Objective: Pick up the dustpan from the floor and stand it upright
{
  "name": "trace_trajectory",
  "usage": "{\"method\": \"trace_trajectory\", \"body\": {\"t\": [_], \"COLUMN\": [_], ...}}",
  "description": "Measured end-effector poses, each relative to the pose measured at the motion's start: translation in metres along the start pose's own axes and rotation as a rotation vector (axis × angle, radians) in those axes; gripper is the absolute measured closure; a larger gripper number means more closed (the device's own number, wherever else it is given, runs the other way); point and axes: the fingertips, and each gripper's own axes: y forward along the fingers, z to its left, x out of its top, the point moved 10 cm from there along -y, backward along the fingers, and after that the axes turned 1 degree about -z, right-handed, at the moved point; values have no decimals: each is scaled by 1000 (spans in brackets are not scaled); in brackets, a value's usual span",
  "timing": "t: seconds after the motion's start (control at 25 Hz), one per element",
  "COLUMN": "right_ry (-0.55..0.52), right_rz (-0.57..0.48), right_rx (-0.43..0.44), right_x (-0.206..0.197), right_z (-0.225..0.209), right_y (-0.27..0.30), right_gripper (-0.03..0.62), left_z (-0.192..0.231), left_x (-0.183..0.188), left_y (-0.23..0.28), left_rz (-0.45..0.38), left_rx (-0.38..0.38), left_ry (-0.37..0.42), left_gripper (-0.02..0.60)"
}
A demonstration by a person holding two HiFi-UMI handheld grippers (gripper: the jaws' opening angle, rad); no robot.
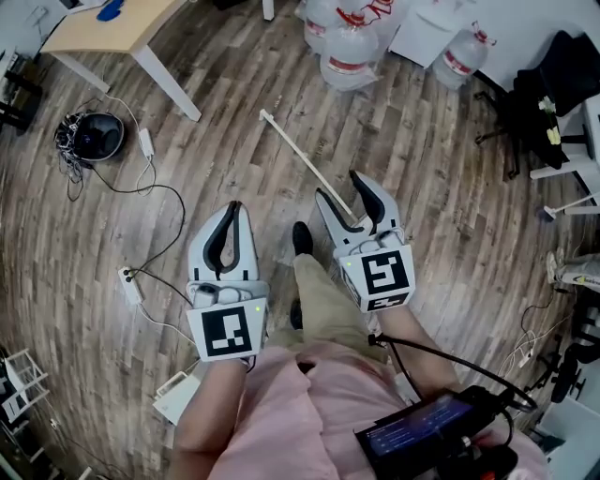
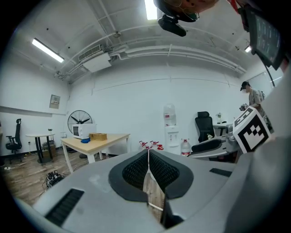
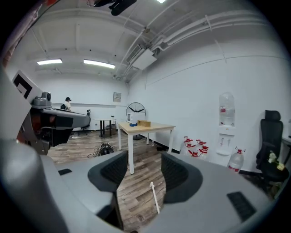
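A long white handle [image 1: 305,161] lies flat on the wooden floor, running from upper left down toward my right gripper [image 1: 337,185]. Its lower end is hidden behind that gripper, and no pan shows. The right gripper is open and hangs above the handle's near end. In the right gripper view the handle [image 3: 155,198] lies on the floor between the spread jaws of the right gripper [image 3: 144,170], apart from them. My left gripper [image 1: 232,208] is to the left of the person's shoe, shut with nothing in it. In the left gripper view the left gripper [image 2: 148,152] has its pads pressed together.
A wooden table [image 1: 103,28] stands at the far left and several water jugs [image 1: 352,47] at the far middle. A round black device [image 1: 94,136], loose cables and a power strip [image 1: 129,281] lie at the left. A black chair [image 1: 544,94] is at the right. The person's shoe [image 1: 302,239] is between the grippers.
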Motion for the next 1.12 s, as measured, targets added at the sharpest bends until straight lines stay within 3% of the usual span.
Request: {"method": "trace_trajectory", "body": {"t": [0.28,0.48,0.88,1.12], "right_ry": [20,0,-46,-56], "right_rz": [22,-7,-74,-40], "right_rx": [18,49,71,74], "right_x": [17,45,94,96], "right_z": [-58,-90,-122,-131], "right_y": [91,142,213,262], "right_gripper": [365,370,378,378], "left_z": [23,36,73,104], "left_x": [8,30,55,47], "left_y": [96,149,201,242], "left_rz": [46,22,-14,9], "left_rx": [2,28,90,80], "left_ry": [6,26,31,10], "left_gripper": [566,566,566,566]}}
